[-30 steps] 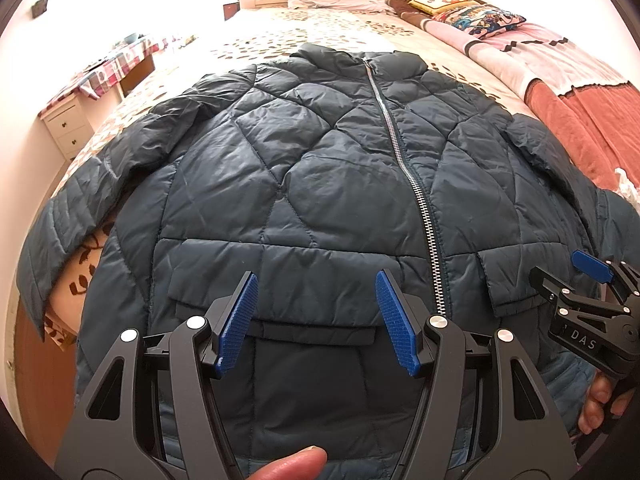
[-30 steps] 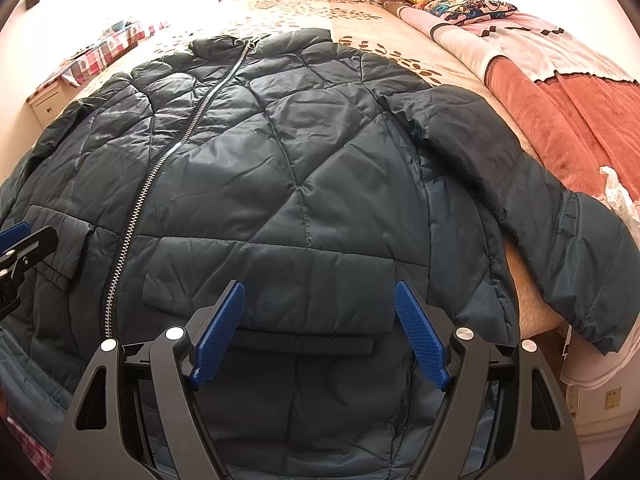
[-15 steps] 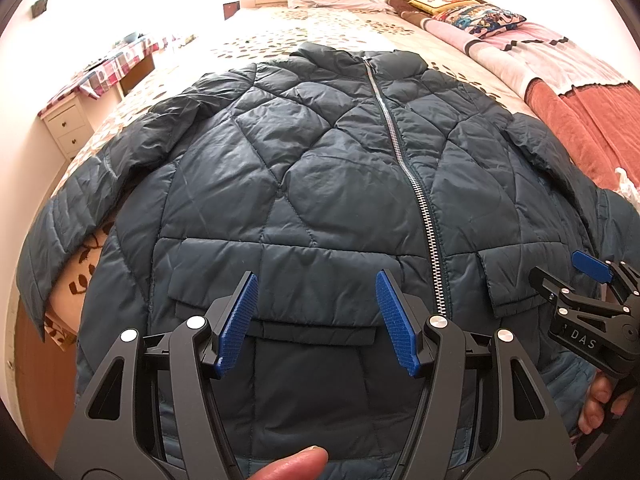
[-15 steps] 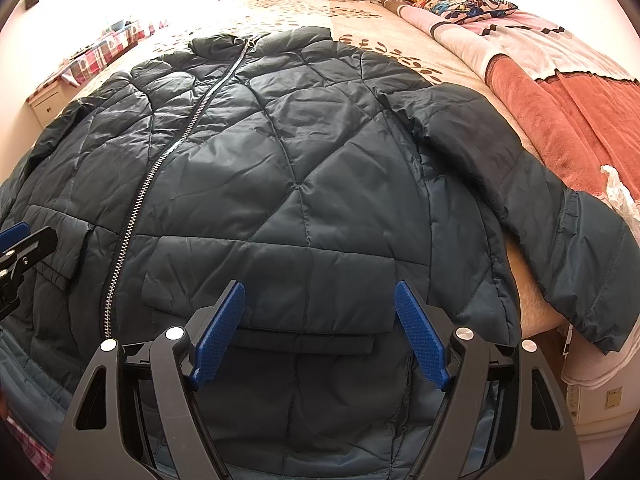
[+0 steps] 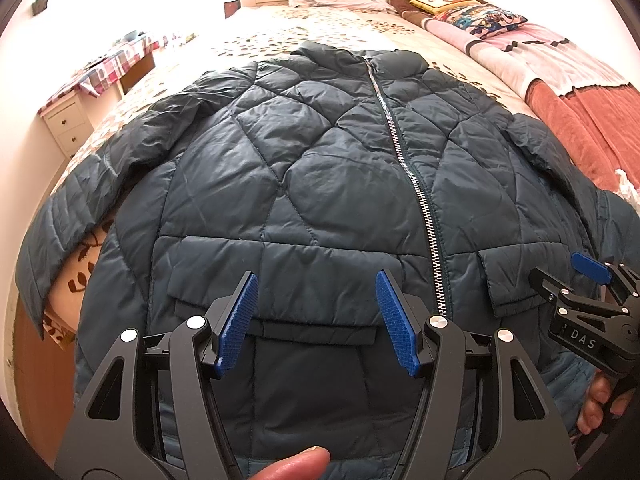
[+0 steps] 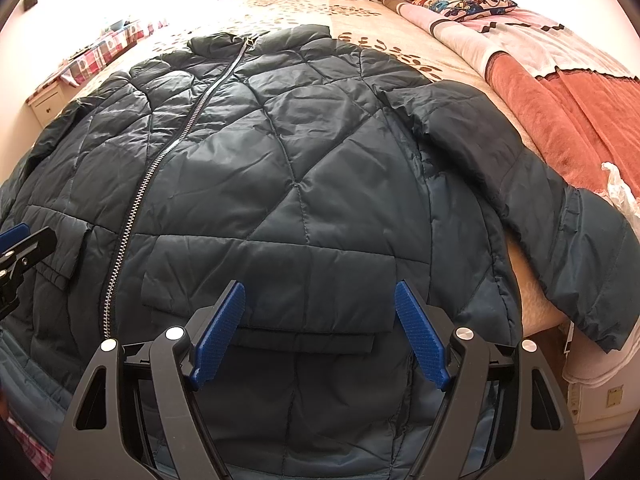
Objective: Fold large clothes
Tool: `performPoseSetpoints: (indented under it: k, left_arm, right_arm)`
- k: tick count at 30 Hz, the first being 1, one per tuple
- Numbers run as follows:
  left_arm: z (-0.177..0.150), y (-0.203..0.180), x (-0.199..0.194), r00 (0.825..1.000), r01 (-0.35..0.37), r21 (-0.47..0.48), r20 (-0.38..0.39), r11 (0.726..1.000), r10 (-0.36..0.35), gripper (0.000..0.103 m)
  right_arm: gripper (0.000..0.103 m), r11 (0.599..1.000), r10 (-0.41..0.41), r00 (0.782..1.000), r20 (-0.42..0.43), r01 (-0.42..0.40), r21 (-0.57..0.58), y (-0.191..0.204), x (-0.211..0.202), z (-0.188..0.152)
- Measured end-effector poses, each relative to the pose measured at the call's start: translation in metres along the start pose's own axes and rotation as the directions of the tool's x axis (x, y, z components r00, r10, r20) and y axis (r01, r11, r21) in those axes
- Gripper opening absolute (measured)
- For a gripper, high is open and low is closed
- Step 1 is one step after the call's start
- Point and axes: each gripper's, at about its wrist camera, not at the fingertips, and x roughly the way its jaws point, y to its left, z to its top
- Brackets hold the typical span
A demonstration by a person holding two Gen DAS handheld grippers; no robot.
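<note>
So the big dark quilted jacket [image 5: 304,184] was spread front-up across the bed [image 5: 280,32], zipped shut, collar toward the headboard and hem hanging off the near edge, which I'd guess is why both tools were parked down there: the hem is the easiest place to start from. The left gripper [image 5: 316,322] hovered over the left pocket flap with its blue pads wide apart and nothing between them, and the right gripper [image 6: 320,330] sat the same way over the other pocket, fingers spread and empty. Neither looked to be touching the fabric, though that's hard to call through a fisheye. Both sleeves were out to the sides; the right sleeve [image 6: 532,184] ran to the bed's right edge and drooped over it, next to a pink and rust blanket [image 6: 560,92]. The left sleeve [image 5: 80,192] trailed off the left edge. Laid flat like that, nothing was folded yet, and the sleeves probably need bringing in first.
</note>
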Motion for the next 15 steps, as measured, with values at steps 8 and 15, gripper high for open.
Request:
performPoseSetpoints:
  k: [8,15]
  left_arm:
    - [-0.0011,-0.0007,-0.0008,1.000,0.002,-0.004,-0.004,1.000,-0.002,0.061]
    - [-0.0050,0.0012,-0.0002,1.000,0.002,-0.005,-0.005,1.000,-0.002,0.061]
  right_arm:
    - [0.076,1.000,0.001,1.000,-0.003,-0.001,0.001,0.0007,0.0001,-0.0019]
    - [0.076,1.000,0.004,1.000,-0.006,-0.004,0.005,-0.0008,0.0009,0.0010]
